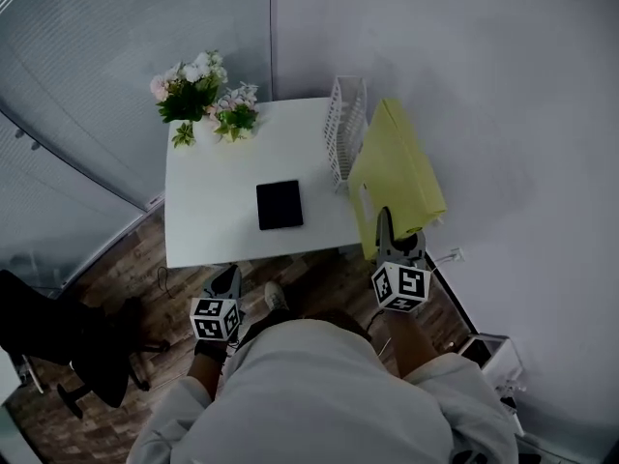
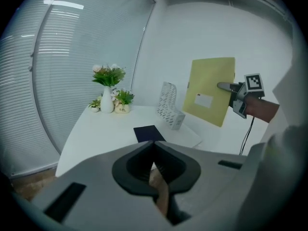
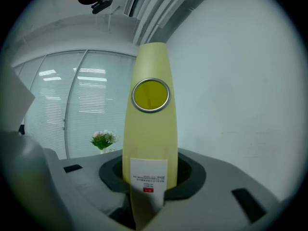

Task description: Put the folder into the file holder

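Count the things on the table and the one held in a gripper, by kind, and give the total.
folder, yellow, in the right gripper: 1
file holder, white: 1
black pad: 1
vase of flowers: 1
small potted plants: 2
Total: 6

Notebook (image 1: pixel 280 205), flowers (image 1: pixel 198 93) left of file holder (image 1: pixel 345 133)
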Demonstrator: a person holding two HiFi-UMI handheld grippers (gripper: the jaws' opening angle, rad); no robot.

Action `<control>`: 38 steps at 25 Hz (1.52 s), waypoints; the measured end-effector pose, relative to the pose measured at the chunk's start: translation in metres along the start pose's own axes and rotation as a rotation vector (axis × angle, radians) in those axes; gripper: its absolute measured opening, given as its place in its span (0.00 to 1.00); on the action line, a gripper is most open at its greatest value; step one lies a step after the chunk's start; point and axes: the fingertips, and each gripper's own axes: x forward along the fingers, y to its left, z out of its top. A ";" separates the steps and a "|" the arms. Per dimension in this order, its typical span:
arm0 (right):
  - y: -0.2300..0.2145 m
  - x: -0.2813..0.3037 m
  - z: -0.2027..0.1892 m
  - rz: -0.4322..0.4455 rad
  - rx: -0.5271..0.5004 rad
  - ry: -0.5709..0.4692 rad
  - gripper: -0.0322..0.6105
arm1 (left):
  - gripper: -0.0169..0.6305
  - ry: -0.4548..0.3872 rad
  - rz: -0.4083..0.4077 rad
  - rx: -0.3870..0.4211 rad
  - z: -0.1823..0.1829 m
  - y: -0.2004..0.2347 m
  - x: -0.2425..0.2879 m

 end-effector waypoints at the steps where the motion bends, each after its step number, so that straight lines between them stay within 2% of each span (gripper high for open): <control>1: 0.002 0.013 0.002 -0.008 -0.003 -0.007 0.28 | 0.04 0.005 -0.001 0.001 0.004 0.009 0.004; 4: 0.006 0.050 0.008 -0.026 -0.011 -0.031 0.28 | 0.04 0.026 -0.001 0.001 0.009 0.031 0.017; 9: 0.005 0.095 0.014 -0.033 -0.027 -0.064 0.27 | 0.04 0.067 0.001 -0.001 0.009 0.043 0.026; 19: -0.019 0.176 -0.002 -0.027 0.028 -0.118 0.27 | 0.04 0.134 0.084 -0.003 0.019 0.057 0.049; 27: -0.025 0.213 -0.026 -0.001 0.053 -0.153 0.27 | 0.04 0.207 0.097 0.012 0.028 0.051 0.078; 38: -0.023 0.234 -0.044 0.018 0.022 -0.205 0.27 | 0.04 0.312 0.080 0.037 0.019 0.048 0.105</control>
